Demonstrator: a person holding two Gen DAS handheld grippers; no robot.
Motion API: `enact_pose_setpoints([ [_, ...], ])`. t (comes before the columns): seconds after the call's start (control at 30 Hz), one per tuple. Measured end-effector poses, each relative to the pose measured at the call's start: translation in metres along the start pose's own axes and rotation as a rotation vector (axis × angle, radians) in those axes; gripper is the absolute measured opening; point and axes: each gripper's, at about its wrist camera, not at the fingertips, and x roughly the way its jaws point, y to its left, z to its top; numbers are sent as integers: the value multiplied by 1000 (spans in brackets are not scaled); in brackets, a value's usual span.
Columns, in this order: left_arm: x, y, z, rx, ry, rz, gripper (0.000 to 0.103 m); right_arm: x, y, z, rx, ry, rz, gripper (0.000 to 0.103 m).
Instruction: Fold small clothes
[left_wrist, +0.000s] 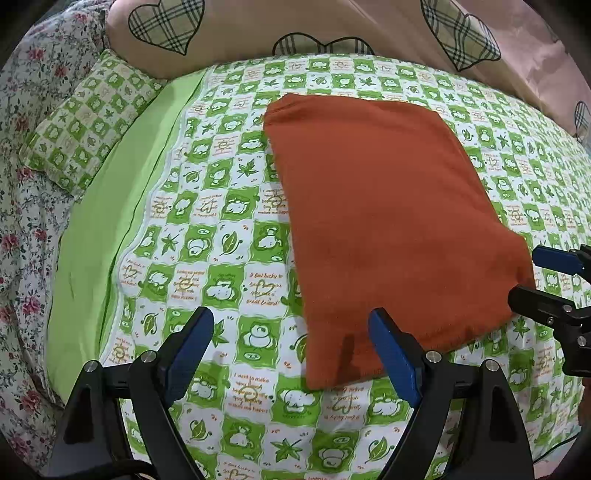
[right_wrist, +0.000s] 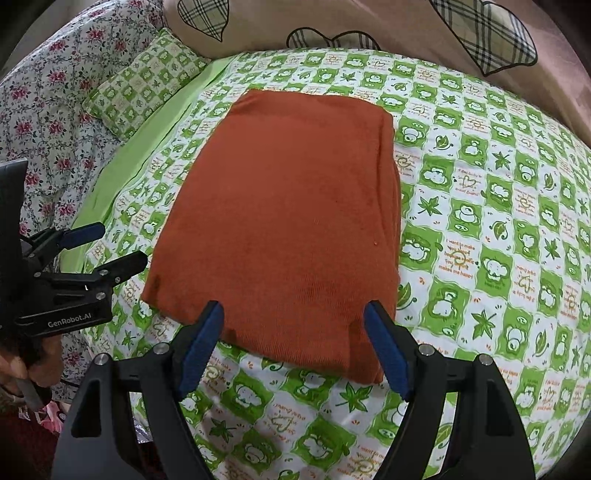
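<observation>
A rust-orange garment (left_wrist: 388, 221) lies folded into a flat rectangle on the green-and-white patterned bedsheet (left_wrist: 207, 236). It also shows in the right wrist view (right_wrist: 284, 221), with a layered fold edge along its right side. My left gripper (left_wrist: 291, 332) is open and empty, above the garment's near left corner. My right gripper (right_wrist: 293, 325) is open and empty, above the garment's near edge. The right gripper also shows at the right edge of the left wrist view (left_wrist: 528, 277). The left gripper shows at the left of the right wrist view (right_wrist: 118, 247).
A matching green patterned pillow (left_wrist: 88, 122) lies at the far left. A floral quilt (left_wrist: 22, 184) runs along the left side. A pink blanket with plaid hearts (left_wrist: 332, 26) lies across the back. A plain green sheet strip (left_wrist: 118, 206) borders the pattern.
</observation>
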Motion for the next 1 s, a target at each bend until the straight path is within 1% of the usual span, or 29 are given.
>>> enact_pose_setpoints([
  [0.33,12,-1,8,-19,12,-24,86,10,-1,13,3,20,12,79],
  [0.67,15,-3,19,-18,0,-49,86,14,0,25,9,16,21,79],
  [1.0,19,-3,23,-24,1,-69,87,17,-2,32,19,16,25,79],
])
